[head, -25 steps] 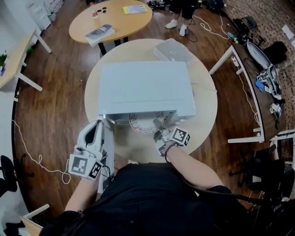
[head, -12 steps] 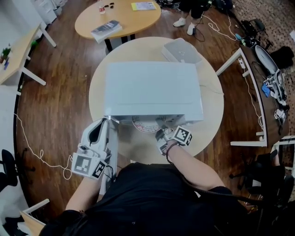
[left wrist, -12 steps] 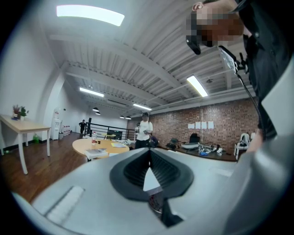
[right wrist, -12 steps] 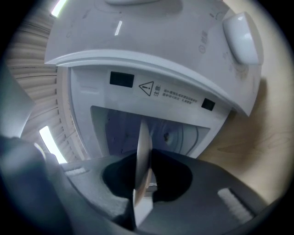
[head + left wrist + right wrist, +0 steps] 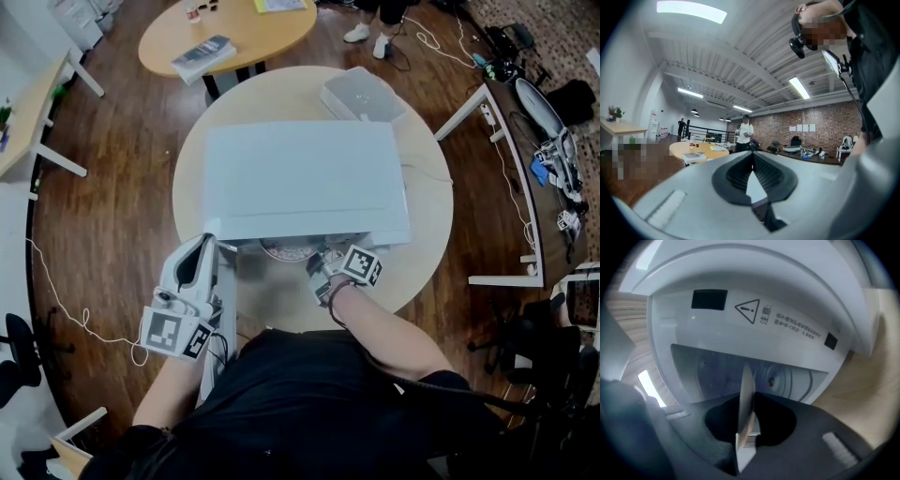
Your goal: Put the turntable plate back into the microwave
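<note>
The white microwave (image 5: 300, 178) stands on a round wooden table (image 5: 427, 216), its door (image 5: 225, 309) swung open towards me on the left. My right gripper (image 5: 317, 262) is shut on the glass turntable plate (image 5: 286, 250), which lies mostly under the microwave's front edge. In the right gripper view the plate (image 5: 746, 390) shows edge-on between the jaws of the right gripper (image 5: 746, 404) and reaches into the cavity (image 5: 712, 371). My left gripper (image 5: 204, 246) hangs left of the door near the hinge. Its jaws meet at the tips of the left gripper (image 5: 751, 157), holding nothing.
A clear plastic container (image 5: 361, 94) sits behind the microwave. Another round table (image 5: 225, 28) with a book stands farther back. Desks with cables and gear (image 5: 534, 141) line the right side. A person (image 5: 744, 133) stands across the room.
My right gripper has pushed forward with the plate, so less of the plate shows outside the microwave's front. The left gripper has stayed by the door.
</note>
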### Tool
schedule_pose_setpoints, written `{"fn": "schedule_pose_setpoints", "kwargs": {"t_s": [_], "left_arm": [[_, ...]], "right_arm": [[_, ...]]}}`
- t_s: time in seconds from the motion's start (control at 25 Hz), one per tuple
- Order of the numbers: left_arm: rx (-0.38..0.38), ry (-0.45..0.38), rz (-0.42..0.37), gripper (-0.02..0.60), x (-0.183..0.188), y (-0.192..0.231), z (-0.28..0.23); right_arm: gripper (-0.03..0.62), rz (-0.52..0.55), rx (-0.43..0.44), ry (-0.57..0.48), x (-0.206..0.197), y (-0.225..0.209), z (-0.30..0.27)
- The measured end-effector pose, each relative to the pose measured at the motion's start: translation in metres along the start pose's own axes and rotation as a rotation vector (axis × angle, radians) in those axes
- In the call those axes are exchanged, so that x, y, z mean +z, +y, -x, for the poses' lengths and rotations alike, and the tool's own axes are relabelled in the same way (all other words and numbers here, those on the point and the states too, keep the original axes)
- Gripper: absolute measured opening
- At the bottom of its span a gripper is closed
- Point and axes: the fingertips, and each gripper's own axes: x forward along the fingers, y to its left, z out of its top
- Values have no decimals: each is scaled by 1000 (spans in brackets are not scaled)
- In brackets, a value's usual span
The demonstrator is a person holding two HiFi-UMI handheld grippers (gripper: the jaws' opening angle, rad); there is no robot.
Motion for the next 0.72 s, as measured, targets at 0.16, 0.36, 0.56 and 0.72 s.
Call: {"fn": "schedule_pose_setpoints", "kwargs": {"t_s": [0.16, 0.36, 0.56, 0.72], "left_arm": [[-6, -3, -11, 6, 9, 7, -3], [-1, -4, 0, 6, 7, 12, -10], [-6, 2, 4, 6, 3, 11, -16], [-13, 5, 9, 6, 3, 10, -20]], "right_arm": [[36, -1, -23, -6, -3, 0, -7], [36, -11, -13, -6, 0, -3, -15], [36, -18, -21, -21, 6, -7, -20], [36, -8, -27, -44, 9, -8, -18]]}}
